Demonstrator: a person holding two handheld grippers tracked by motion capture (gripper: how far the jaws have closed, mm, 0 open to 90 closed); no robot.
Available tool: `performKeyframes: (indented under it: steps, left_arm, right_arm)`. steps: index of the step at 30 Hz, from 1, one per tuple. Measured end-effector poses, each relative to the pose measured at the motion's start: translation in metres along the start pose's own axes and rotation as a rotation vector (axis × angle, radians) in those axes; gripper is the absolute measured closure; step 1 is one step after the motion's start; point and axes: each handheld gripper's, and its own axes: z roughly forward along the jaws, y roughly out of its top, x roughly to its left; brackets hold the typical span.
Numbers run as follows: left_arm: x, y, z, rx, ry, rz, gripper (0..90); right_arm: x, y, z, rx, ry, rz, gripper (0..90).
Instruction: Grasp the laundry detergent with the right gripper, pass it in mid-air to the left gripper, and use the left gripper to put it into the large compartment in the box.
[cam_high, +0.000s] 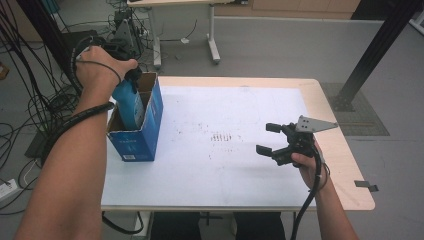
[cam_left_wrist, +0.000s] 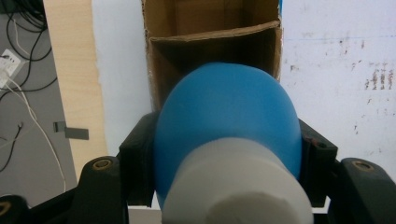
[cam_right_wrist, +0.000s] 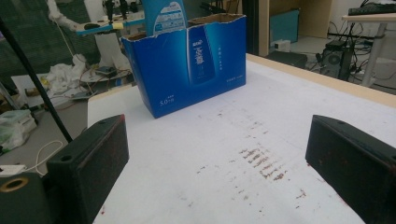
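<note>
At the upper left of the high view, the left gripper (cam_high: 131, 75) is clamped on a blue bottle (cam_high: 129, 106) near its top, holding it upright and partly sunk into an open blue carton (cam_high: 145, 135) that stands at the left end of the white table (cam_high: 235, 170). The carton's cardboard-brown inside is split by a divider, and the bottle sits in the nearer compartment. In the left gripper view, the bottle's rounded blue body (cam_left_wrist: 226, 121) and white cap (cam_left_wrist: 236, 184) rise between the two black jaws, which press on it from both sides, directly above the carton's open top (cam_left_wrist: 212, 35).

Toward the lower right of the high view, the right gripper (cam_high: 272, 137) is held in a hand just above the tabletop, its jaws spread wide with nothing between them, well apart from the carton. In the right gripper view, the carton (cam_right_wrist: 196, 65) stands at upper centre beyond the open jaws, the bottle's labelled body (cam_right_wrist: 164, 16) sticking out above its rim.
</note>
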Motion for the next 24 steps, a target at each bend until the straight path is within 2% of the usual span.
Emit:
performKeyframes:
  steps: [8,24]
  left_arm:
    - [-0.002,0.000,0.010,0.007,0.010,0.012,37.9]
    - [0.001,-0.005,0.034,0.004,-0.001,0.005,37.8]
  right_arm:
    - [0.000,-0.002,0.000,-0.001,-0.001,0.004,6.1]
    - [0.000,-0.003,0.002,0.002,0.002,0.008,6.2]
